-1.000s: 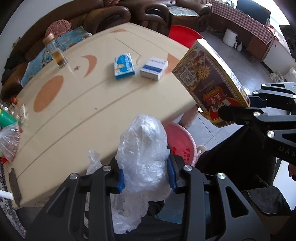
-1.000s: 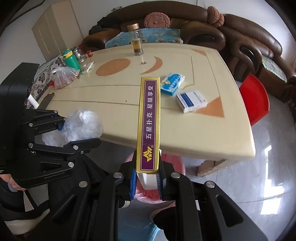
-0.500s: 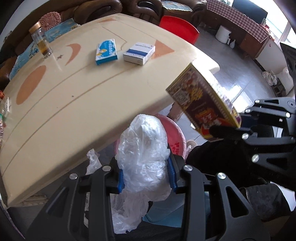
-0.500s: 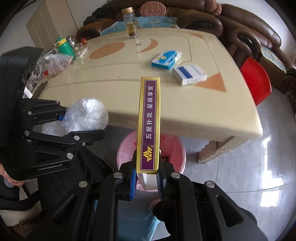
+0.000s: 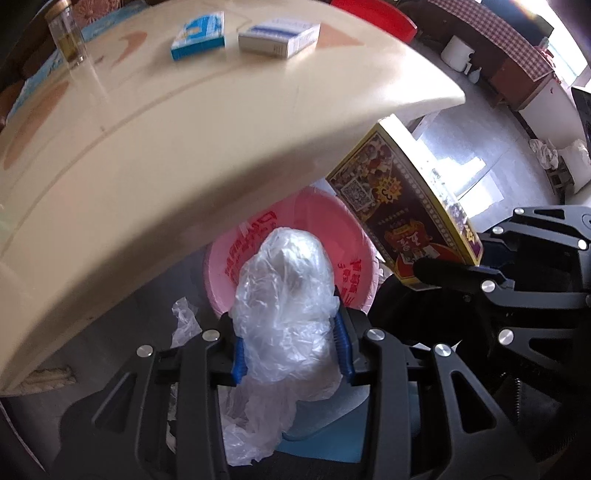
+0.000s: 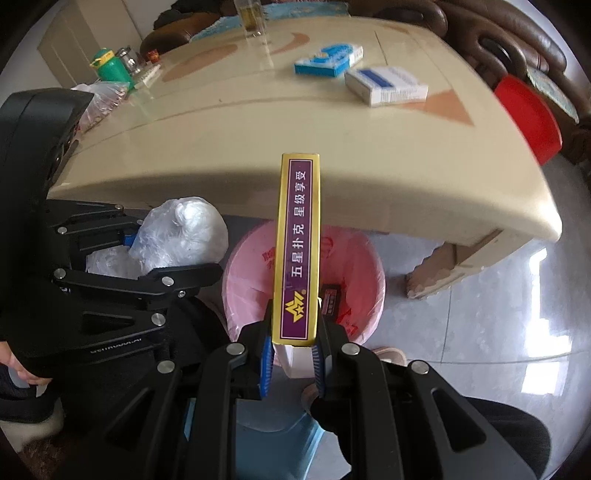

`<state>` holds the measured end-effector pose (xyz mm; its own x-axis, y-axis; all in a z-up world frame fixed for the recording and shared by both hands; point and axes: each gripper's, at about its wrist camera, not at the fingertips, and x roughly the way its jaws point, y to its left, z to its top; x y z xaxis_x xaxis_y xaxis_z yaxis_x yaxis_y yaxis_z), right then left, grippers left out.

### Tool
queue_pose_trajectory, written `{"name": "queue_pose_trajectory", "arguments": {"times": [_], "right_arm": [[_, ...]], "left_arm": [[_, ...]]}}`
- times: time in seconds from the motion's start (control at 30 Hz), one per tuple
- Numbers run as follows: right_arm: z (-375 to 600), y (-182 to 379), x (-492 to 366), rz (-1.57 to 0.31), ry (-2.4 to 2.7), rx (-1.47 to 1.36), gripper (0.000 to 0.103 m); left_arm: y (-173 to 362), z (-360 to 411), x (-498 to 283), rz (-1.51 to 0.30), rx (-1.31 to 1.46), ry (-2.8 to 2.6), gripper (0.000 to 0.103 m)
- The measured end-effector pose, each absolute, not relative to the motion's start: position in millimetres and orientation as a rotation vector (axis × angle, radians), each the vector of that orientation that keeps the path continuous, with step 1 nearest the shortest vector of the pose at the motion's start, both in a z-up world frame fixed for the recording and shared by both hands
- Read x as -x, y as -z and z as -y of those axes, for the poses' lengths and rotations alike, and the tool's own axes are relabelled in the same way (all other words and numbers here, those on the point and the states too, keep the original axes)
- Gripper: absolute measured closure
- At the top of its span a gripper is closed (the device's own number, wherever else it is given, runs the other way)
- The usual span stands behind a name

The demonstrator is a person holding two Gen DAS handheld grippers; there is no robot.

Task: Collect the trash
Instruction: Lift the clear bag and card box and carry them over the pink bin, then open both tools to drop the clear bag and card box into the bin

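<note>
A cream desk (image 6: 258, 122) with orange shapes carries a blue-and-white box (image 6: 328, 60) and, just beside it, a white box with a blue stripe (image 6: 388, 85). Further back stands a glass jar (image 5: 66, 40) holding yellowish liquid. At the desk's far left corner sit a green bottle (image 6: 110, 70) and a clear bag (image 6: 99, 99) of something reddish. A red chair (image 6: 528, 118) stands just off the right edge, with a brown sofa (image 6: 498, 33) behind. A checked cloth (image 5: 506, 33) covers a cabinet across the grey tiled floor (image 6: 480, 314).
</note>
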<state>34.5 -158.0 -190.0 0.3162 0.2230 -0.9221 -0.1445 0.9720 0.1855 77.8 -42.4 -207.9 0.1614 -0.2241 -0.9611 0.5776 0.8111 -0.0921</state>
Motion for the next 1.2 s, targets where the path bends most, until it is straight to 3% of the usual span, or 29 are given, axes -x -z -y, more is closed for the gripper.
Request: {"name": "queue_pose_trajectory", "arguments": {"times": [0.6,1.2], "right_arm": [[166,285,-62,-1.396,-0.239,-0.115,0.085],[164,356,-85,-1.515,-0.279,-0.142,0.085]], "left_arm": [[300,58,-101,-1.458,-0.336,0.543,0.067],[351,58,-111,-1.580,-0.292,0.510,0.062]]}}
